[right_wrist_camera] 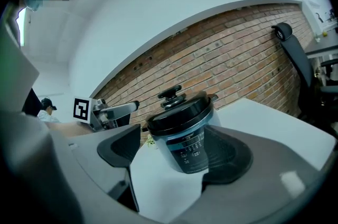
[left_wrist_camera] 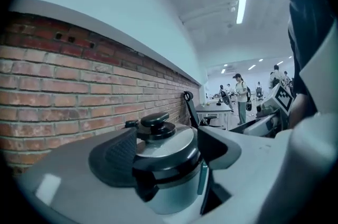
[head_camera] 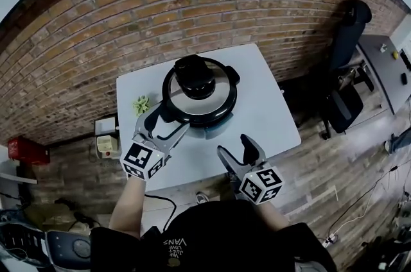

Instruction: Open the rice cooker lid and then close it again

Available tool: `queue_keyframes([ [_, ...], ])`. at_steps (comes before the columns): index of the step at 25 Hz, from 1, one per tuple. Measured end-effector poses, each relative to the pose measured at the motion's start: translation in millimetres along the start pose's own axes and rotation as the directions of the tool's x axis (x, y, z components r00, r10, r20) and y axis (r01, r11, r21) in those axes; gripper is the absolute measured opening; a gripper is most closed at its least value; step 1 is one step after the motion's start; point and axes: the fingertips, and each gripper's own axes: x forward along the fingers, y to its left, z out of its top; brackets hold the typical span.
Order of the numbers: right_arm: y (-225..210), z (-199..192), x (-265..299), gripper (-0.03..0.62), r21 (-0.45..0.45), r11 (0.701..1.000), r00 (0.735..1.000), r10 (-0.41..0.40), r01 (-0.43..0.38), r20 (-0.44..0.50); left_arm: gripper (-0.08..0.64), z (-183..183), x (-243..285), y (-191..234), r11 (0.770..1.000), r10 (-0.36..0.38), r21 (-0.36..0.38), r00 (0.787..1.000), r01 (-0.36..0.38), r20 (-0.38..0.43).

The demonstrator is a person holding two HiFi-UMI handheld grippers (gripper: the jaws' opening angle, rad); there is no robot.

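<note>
The rice cooker (head_camera: 200,97) stands in the middle of the white table (head_camera: 270,117), its silver lid down and a black knob (head_camera: 194,74) on top. My left gripper (head_camera: 169,120) is open at the cooker's front left, close to its rim. In the left gripper view the cooker (left_wrist_camera: 170,178) fills the gap between the spread jaws, and the knob (left_wrist_camera: 154,122) shows above. My right gripper (head_camera: 235,146) is open and apart from the cooker, over the table's front. In the right gripper view the cooker (right_wrist_camera: 186,139) stands ahead with its control panel facing me.
A small green object (head_camera: 140,104) lies on the table left of the cooker. A brick wall (head_camera: 192,1) runs behind the table. An office chair (head_camera: 347,46) and a grey desk (head_camera: 385,68) stand to the right. Boxes (head_camera: 106,144) sit on the floor at left.
</note>
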Motion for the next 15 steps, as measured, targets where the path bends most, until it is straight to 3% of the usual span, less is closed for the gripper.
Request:
queue_keyframes([
  [9,-42,27,22,0.367,-0.011,0.998,0.998,0.057,-0.057,-0.023,0.337,28,72,17,0.993,-0.061,0.100,0.995,0.069,-0.078],
  [15,-69,39,33,0.367,-0.013,0.995,0.994,0.097,-0.097,-0.046,0.337,23,113,17,0.980,-0.134,0.124,0.976,0.156,-0.172],
])
